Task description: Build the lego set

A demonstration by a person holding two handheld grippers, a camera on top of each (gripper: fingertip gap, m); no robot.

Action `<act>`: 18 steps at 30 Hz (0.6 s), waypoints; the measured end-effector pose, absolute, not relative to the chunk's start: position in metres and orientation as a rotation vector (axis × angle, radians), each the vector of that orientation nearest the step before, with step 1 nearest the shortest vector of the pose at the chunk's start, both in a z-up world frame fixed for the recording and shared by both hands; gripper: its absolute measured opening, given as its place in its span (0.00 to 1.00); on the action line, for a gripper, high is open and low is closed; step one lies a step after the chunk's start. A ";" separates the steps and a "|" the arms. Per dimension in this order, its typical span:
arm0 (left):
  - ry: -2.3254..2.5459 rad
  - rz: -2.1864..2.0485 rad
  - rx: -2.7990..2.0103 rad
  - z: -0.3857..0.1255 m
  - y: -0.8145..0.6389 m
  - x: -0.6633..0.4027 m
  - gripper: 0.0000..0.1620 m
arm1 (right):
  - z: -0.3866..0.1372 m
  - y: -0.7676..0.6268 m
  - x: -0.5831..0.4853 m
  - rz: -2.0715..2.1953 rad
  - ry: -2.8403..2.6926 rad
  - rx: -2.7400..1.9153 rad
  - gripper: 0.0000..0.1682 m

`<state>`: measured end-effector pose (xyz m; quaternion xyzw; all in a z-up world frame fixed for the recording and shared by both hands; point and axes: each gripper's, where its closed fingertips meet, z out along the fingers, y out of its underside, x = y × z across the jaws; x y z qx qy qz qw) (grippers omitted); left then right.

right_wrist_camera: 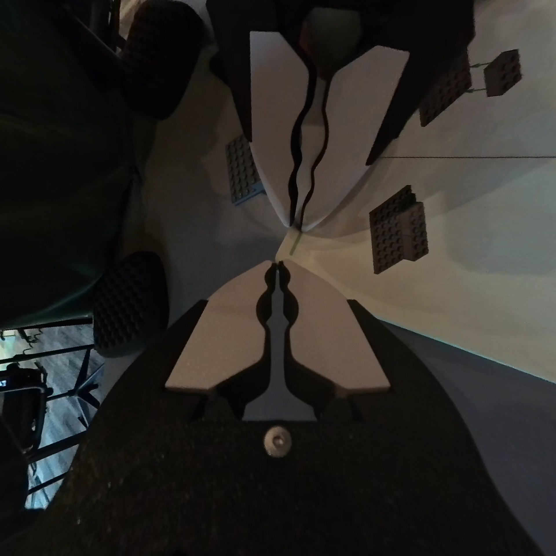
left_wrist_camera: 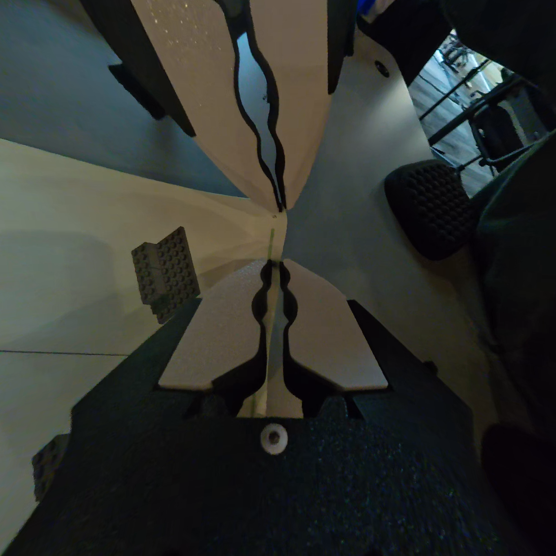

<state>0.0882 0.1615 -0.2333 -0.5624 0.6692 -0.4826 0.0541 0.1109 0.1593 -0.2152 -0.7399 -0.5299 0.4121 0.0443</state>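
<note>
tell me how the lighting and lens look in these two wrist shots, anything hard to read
Left wrist view: dim, heavy fisheye bending the table; the left gripper body is almost black, and the dark studded lego piece keeps visible studs. Right wrist view: darker still, left side nearly black; the right gripper casts soft shadows, the grey lego plate is partly hidden by the other gripper.

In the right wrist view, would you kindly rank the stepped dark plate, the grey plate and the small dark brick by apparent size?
1. Stepped dark plate
2. Grey plate, partly hidden by the far gripper, so rank unsure
3. Small dark brick, also farthest from the camera
</note>
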 end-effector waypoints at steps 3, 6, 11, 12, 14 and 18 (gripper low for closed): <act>2.054 -1.480 -1.713 -0.234 0.161 0.087 0.02 | -0.216 0.159 0.110 1.256 -1.627 -2.260 0.01; 2.069 -1.470 -1.705 -0.235 0.161 0.087 0.02 | -0.217 0.159 0.110 1.256 -1.633 -2.261 0.01; 2.077 -1.485 -1.708 -0.234 0.161 0.086 0.02 | -0.217 0.158 0.109 1.258 -1.629 -2.253 0.01; 2.080 -1.483 -1.707 -0.234 0.161 0.086 0.02 | -0.217 0.158 0.109 1.257 -1.630 -2.253 0.01; 2.087 -1.482 -1.704 -0.234 0.160 0.086 0.02 | -0.217 0.157 0.109 1.257 -1.634 -2.253 0.01; 2.103 -1.493 -1.705 -0.233 0.160 0.085 0.01 | -0.218 0.156 0.109 1.254 -1.642 -2.251 0.01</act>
